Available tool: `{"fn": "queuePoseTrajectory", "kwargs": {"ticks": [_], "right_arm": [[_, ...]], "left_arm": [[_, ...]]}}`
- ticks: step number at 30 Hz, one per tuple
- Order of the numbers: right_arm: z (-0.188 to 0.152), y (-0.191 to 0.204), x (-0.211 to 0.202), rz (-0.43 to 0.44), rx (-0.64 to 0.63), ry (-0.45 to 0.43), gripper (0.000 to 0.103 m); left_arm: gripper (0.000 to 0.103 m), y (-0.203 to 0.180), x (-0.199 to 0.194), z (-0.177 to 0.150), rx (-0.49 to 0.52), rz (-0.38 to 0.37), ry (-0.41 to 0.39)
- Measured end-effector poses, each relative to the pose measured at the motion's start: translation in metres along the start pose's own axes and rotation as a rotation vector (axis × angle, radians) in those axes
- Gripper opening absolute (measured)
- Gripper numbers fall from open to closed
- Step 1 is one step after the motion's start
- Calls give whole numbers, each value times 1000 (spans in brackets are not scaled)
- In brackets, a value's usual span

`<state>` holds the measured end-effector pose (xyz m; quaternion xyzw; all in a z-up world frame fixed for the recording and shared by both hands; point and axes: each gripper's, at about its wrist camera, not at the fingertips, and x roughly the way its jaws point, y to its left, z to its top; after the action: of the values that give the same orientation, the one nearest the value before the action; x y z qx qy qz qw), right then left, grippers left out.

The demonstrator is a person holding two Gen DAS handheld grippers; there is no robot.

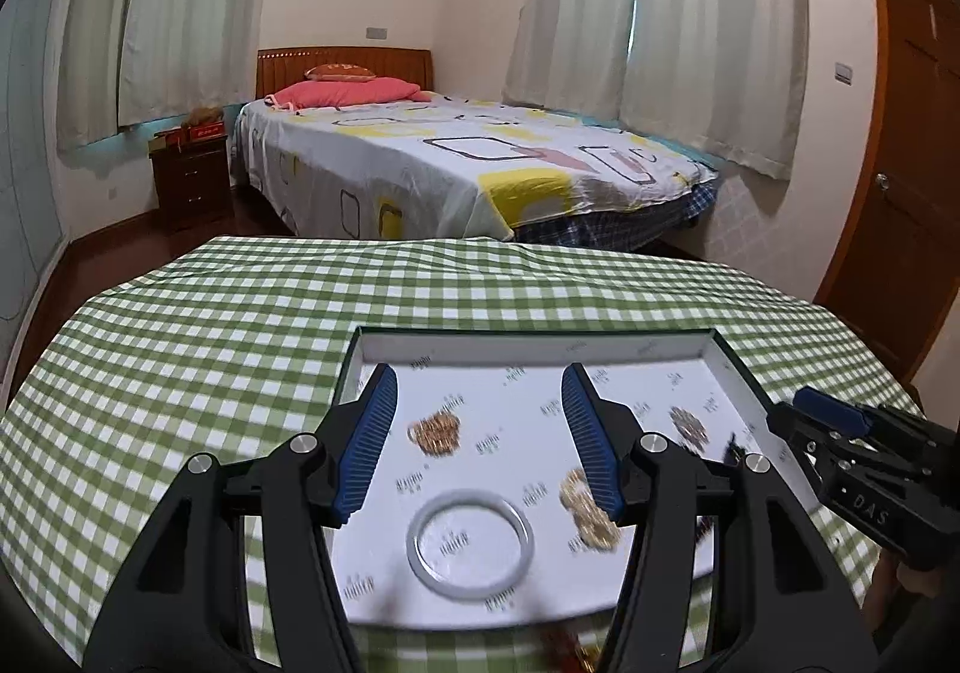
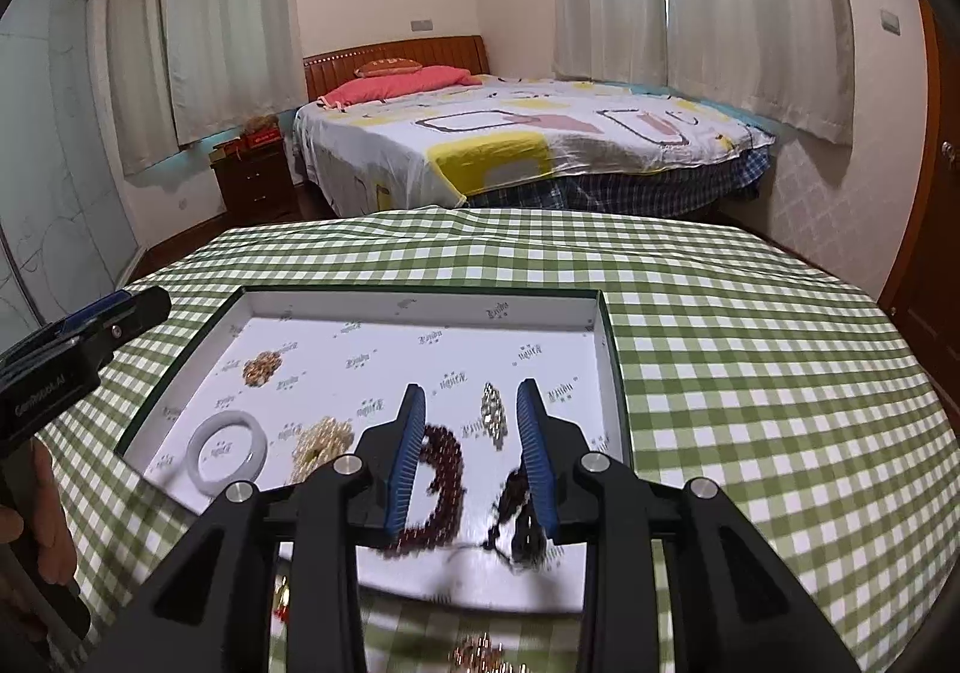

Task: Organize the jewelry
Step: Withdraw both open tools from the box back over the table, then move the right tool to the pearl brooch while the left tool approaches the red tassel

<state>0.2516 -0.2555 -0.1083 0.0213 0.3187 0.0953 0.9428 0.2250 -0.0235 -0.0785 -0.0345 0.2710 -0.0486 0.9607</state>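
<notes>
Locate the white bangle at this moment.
The white bangle lies flat in the tray, at its near-left corner in the right wrist view, just left of the pale bead cluster.

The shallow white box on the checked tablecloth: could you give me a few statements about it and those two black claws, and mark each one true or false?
1. The shallow white cardboard box sits on a green and white checked tablecloth. True.
2. A pale white bangle ring lies flat on the box floor. True.
3. The left gripper is clamped on the bangle. False: its blue pads stand apart with nothing pinched between them.
4. A dark red bead string lies in the box near the right gripper. True.
5. The box is closed with a lid. False: it is open on top, with several jewellery pieces lying in it.
</notes>
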Motion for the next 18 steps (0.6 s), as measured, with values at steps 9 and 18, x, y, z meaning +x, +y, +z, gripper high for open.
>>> {"fn": "queuePoseTrajectory", "kwargs": {"ticks": [9, 18], "right_arm": [[-32, -4, -23, -14, 0, 16, 33], [-75, -11, -33, -22, 13, 63, 33]], "left_arm": [[56, -9, -28, -43, -6, -3, 36], [56, -6, -44, -87, -7, 24, 90]]}}
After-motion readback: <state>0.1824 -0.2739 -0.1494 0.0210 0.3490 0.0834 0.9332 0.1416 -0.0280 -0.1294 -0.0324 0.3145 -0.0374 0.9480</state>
